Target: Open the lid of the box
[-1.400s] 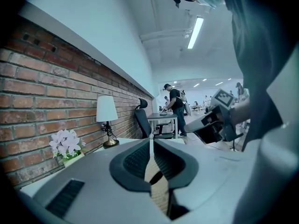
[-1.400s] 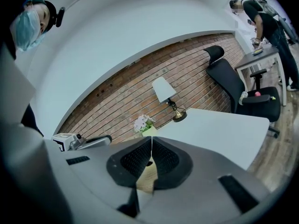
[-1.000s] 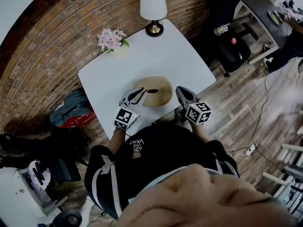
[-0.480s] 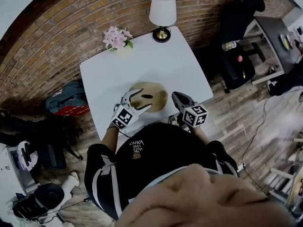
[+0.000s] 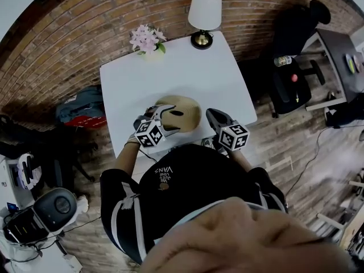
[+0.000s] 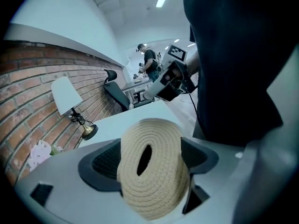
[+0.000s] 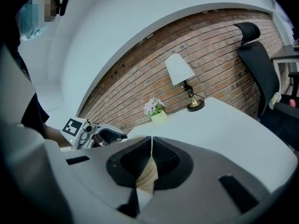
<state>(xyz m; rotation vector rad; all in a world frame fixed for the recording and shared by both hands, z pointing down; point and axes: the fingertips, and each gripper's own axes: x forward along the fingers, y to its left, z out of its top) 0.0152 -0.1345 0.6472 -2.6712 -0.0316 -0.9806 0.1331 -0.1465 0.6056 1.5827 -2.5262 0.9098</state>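
Observation:
A round woven box [image 5: 183, 112] with a slotted lid sits near the front edge of the white table [image 5: 170, 73]. My left gripper [image 5: 165, 118] is at the box's left side, jaws wide and still opening. In the left gripper view the woven lid [image 6: 154, 171] fills the space between the two pads; I cannot see them pressing on it. My right gripper [image 5: 211, 116] rests just right of the box, jaws shut. A sliver of woven surface shows below its closed pads [image 7: 150, 160]. My left gripper [image 7: 93, 134] also appears in the right gripper view.
A white lamp [image 5: 203, 13] and a pot of pink flowers [image 5: 147, 38] stand along the table's far edge by the brick wall. A black chair [image 5: 296, 38] is to the right, a bag [image 5: 79, 115] on the floor to the left.
My left gripper's jaws went from shut to wide apart and came round the lid at the box's left side. The right gripper stayed shut beside the box.

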